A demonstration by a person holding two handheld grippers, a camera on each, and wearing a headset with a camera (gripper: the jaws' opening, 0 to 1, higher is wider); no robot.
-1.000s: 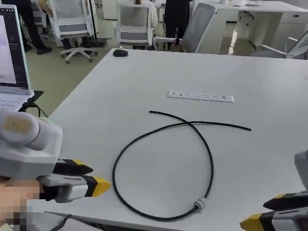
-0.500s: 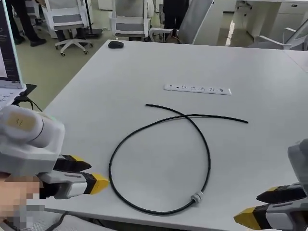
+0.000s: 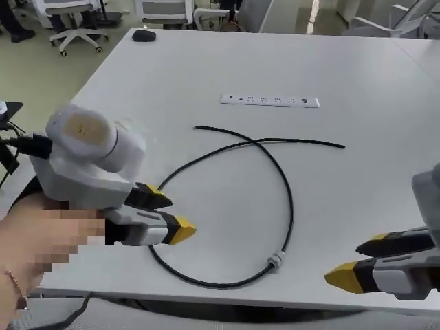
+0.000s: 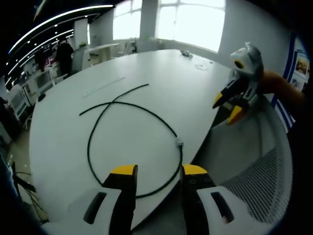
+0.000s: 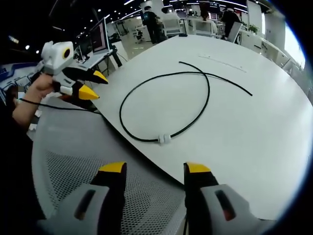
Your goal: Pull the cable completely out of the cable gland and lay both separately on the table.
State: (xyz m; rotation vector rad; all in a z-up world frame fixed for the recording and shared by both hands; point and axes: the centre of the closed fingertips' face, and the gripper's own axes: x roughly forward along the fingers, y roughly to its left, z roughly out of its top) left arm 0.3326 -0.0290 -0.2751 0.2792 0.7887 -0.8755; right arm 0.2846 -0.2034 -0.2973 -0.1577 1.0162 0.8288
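A black cable lies in a crossed loop on the white table, its two ends pointing away from me. A small grey cable gland sits on the cable at the loop's near right, close to the front edge. My left gripper hovers open over the loop's near left side with nothing between its yellow tips. My right gripper is open at the front edge, right of the gland. The left gripper view has the gland ahead of the left gripper. The right gripper view has the gland ahead of the right gripper.
A white power strip lies beyond the loop. A dark mouse sits at the far left corner. Office chairs stand behind the table. A mesh chair seat is below the table's front edge.
My left gripper has risen and moved right, from beside the table's edge to over the loop's left side. The head camera has tilted down. The cable and gland lie as before.
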